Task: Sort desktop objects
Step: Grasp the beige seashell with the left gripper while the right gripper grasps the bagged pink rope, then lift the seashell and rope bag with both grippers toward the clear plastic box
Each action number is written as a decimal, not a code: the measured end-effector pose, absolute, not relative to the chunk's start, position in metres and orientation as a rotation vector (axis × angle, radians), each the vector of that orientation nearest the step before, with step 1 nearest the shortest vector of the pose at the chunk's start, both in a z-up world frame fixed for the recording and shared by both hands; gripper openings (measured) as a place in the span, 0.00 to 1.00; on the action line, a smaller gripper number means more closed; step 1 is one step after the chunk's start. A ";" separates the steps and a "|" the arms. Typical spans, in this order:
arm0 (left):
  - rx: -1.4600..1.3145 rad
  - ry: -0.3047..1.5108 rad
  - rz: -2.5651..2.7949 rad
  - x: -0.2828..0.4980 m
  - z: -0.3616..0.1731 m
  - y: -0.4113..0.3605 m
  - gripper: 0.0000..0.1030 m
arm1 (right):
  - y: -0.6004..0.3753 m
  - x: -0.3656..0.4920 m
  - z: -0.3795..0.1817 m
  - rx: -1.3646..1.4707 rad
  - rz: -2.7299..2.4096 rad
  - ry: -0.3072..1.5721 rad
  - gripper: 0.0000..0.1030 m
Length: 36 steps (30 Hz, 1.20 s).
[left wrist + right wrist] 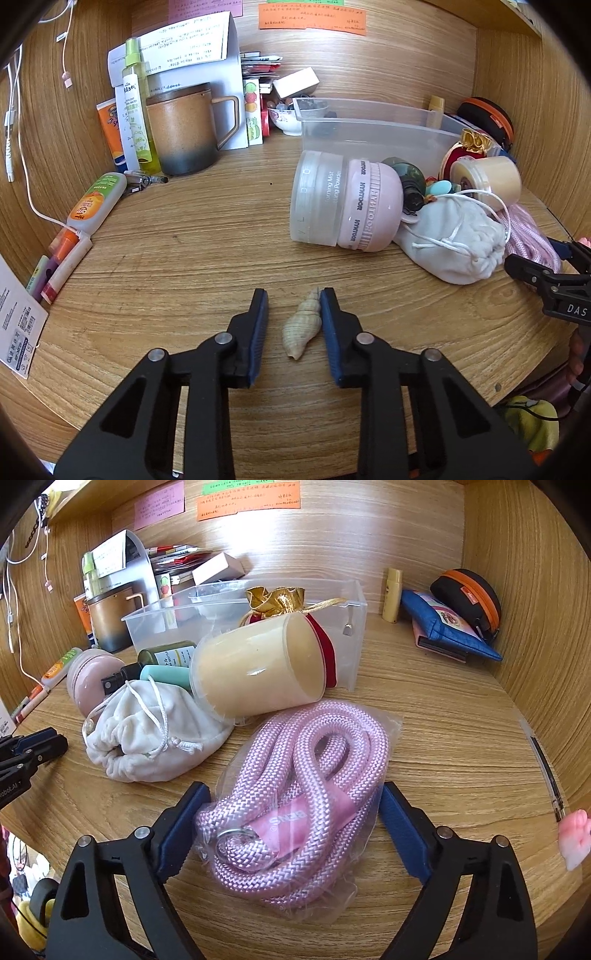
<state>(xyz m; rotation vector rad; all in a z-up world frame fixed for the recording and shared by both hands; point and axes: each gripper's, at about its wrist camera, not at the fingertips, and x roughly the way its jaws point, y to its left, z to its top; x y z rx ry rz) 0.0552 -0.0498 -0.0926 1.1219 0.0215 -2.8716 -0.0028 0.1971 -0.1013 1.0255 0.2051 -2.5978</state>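
Note:
In the left wrist view a beige spiral shell lies on the wooden desk between the fingers of my left gripper, which is open; the right finger touches the shell, the left stands apart. In the right wrist view my right gripper is open around a pink rope in a clear plastic bag, one finger at each side of the bag. A clear plastic bin stands behind the pile; it also shows in the left wrist view. The right gripper's tip shows at the right edge of the left wrist view.
A pile lies mid-desk: a pink-lidded jar, a white drawstring pouch, a cream jar, a green bottle. A brown mug, bottles and papers stand at back left. Blue pouch and black-orange case sit at back right.

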 end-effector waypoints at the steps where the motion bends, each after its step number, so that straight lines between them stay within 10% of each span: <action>1: 1.124 0.019 -2.873 0.056 -0.092 -0.050 0.25 | 0.198 -0.003 -0.101 1.026 -2.594 0.206 0.86; 36: 1.078 0.089 -2.880 0.049 -0.068 -0.035 0.19 | 0.229 0.002 -0.072 0.980 -2.654 0.162 0.54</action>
